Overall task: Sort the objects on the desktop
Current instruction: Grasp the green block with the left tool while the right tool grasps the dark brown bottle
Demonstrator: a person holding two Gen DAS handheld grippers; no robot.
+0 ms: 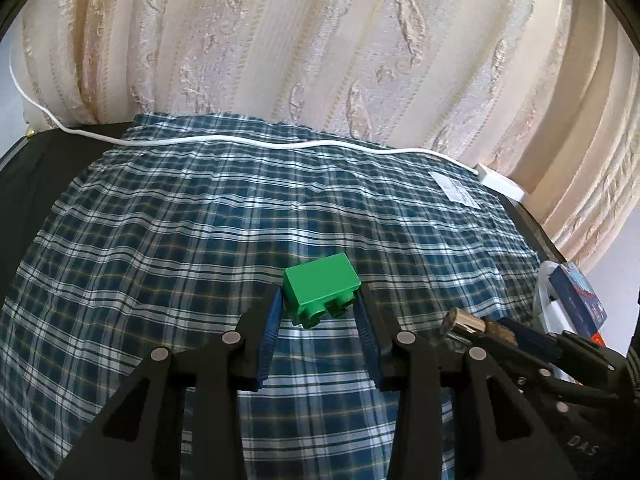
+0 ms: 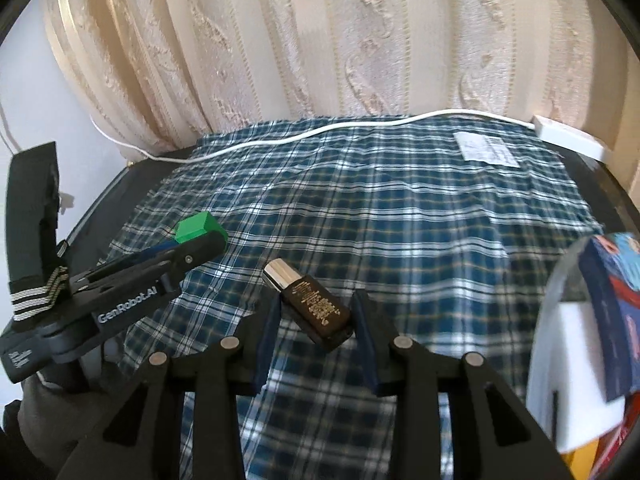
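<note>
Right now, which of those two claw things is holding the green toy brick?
The left gripper holds the green brick, studs facing the camera. The right gripper grips a dark USB stick with a silver plug instead.

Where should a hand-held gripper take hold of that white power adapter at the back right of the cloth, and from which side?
Grip the white power adapter across its two long flat sides, near its middle, coming down from above. It lies flat at the plaid cloth's far right edge, its cable leaving one short end, and the curtain hangs close behind, so a level approach looks cramped.
</note>
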